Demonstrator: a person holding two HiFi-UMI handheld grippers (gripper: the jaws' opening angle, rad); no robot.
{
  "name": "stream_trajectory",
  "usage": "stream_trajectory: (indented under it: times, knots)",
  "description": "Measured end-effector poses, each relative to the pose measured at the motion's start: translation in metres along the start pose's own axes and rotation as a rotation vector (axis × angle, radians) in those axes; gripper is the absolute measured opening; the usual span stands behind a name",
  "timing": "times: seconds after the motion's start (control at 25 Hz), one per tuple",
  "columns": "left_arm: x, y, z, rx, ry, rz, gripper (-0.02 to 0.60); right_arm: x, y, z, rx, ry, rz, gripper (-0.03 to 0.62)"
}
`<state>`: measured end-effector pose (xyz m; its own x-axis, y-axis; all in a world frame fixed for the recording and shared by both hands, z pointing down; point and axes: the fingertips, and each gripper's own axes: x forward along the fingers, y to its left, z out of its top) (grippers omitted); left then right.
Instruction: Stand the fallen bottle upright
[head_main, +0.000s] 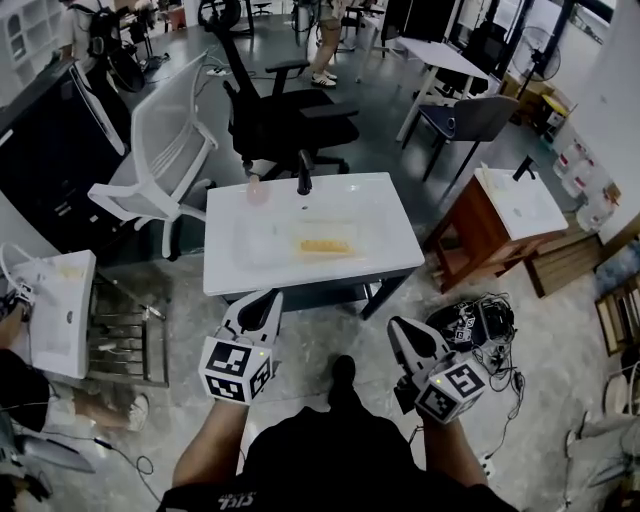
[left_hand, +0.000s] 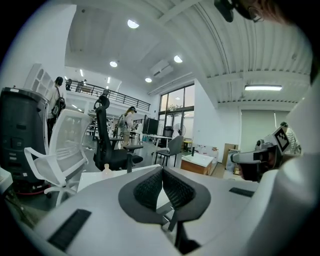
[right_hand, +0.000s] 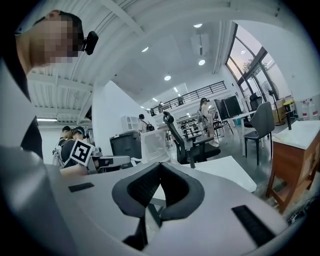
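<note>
Left gripper (head_main: 263, 304) – jaws pressed together, empty | right gripper (head_main: 399, 329) – likewise closed on nothing | bottle (head_main: 257, 190) on white sink table (head_main: 388, 252), far edge, at 9 o'clock of black faucet (head_main: 304, 177), 12 o'clock from left gripper – well apart

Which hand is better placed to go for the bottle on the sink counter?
Left, probably. The small pale translucent bottle sits left of the black tap on the white sink counter, in line with the left gripper.
</note>
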<state>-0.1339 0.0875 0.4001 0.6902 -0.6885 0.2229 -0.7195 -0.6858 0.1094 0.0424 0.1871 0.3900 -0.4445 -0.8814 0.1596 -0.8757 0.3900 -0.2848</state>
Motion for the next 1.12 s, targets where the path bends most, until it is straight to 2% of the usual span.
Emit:
stream_trajectory:
  times: [0.44,0.56,0.72,1.12]
  knots:
    - [0.164,0.006,0.031,-0.03,0.043,0.078,0.015,0.075,-0.159,0.052,0.015,0.039,0.099,0.012]
    - [0.195,0.004,0.041,-0.023,0.055,0.086,0.015,0.091,-0.188,0.061,0.024,0.048,0.134,0.012]
    - [0.214,0.008,0.043,0.014,0.089,0.107,0.015,0.112,-0.209,0.062,0.042,0.073,0.161,0.012]
    - [0.241,0.067,0.033,-0.008,0.12,0.122,0.015,0.183,-0.208,0.056,0.019,0.137,0.191,0.014]
